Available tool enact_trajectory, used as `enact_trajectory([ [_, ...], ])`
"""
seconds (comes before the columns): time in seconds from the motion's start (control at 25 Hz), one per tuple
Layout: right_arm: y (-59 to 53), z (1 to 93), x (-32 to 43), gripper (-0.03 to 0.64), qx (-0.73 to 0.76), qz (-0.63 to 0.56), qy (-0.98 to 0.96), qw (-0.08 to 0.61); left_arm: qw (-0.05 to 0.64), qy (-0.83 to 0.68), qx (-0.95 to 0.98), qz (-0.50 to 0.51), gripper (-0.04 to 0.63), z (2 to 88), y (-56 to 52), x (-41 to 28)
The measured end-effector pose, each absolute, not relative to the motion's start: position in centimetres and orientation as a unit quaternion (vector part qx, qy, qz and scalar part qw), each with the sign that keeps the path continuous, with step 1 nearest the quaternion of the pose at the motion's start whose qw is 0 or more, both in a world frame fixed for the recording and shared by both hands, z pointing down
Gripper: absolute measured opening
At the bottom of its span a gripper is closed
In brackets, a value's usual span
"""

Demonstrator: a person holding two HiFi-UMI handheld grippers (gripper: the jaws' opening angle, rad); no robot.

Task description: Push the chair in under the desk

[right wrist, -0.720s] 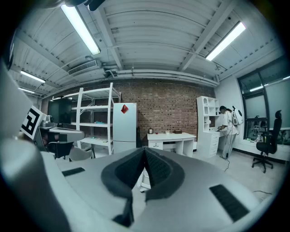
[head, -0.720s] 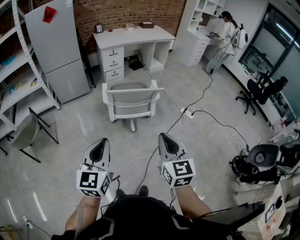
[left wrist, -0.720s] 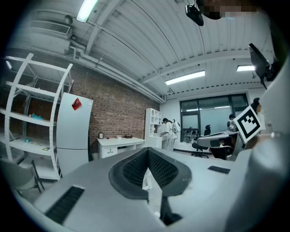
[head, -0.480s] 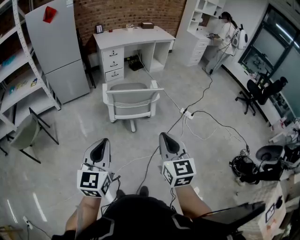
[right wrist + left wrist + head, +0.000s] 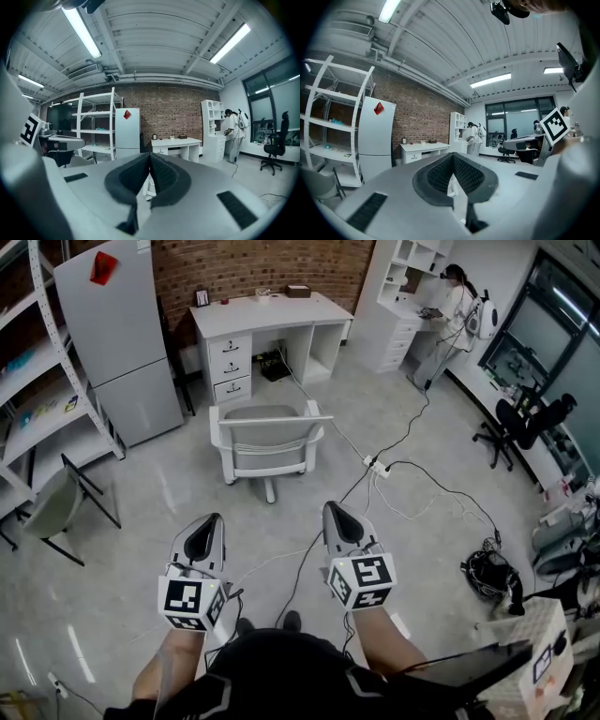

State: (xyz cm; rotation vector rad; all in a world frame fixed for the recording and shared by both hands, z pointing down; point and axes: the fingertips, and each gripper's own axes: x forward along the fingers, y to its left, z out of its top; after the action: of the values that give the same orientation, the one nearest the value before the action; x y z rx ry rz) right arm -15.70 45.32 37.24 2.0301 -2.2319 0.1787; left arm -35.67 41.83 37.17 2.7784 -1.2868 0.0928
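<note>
Barely any change: left gripper point(image 5: 208, 526) and right gripper point(image 5: 336, 517) sit a touch lower in the head view, chair hasn't budged.
Both jaw pairs are fully closed with nothing in them, side by side and aimed at the backrest. I reckon they're meant as blunt pushers. White-framed swivel chair with grey padded seat point(image 5: 267, 437) stands on open floor, well out from the white drawer desk point(image 5: 272, 310), its back toward me, facing the knee gap.

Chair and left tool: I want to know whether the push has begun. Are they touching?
Apart. The head view shows an open stretch of floor between the left tool and the chair.
</note>
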Motion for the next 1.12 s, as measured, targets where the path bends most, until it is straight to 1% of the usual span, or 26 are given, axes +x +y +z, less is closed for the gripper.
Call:
enact_trajectory([
  [0.64,45.6,37.4,-21.3,0.008,0.675,0.051,-0.73,0.092,0.073,-0.384,0.92,0.014,0.008,39.1,42.0,-40.9],
  [0.72,45.5,37.4,-21.7,0.008,0.67,0.04,-0.734,0.1,0.077,-0.378,0.923,0.013,0.008,39.3,41.9,-40.8],
  [0.84,44.6,37.3,-21.5,0.008,0.665,0.025,-0.738,0.109,0.063,-0.371,0.926,0.02,0.008,39.1,41.4,-39.8],
  [1.12,40.7,38.8,-19.7,0.008,0.647,0.038,-0.756,0.094,0.051,-0.393,0.918,0.033,0.008,39.4,38.1,-37.8],
])
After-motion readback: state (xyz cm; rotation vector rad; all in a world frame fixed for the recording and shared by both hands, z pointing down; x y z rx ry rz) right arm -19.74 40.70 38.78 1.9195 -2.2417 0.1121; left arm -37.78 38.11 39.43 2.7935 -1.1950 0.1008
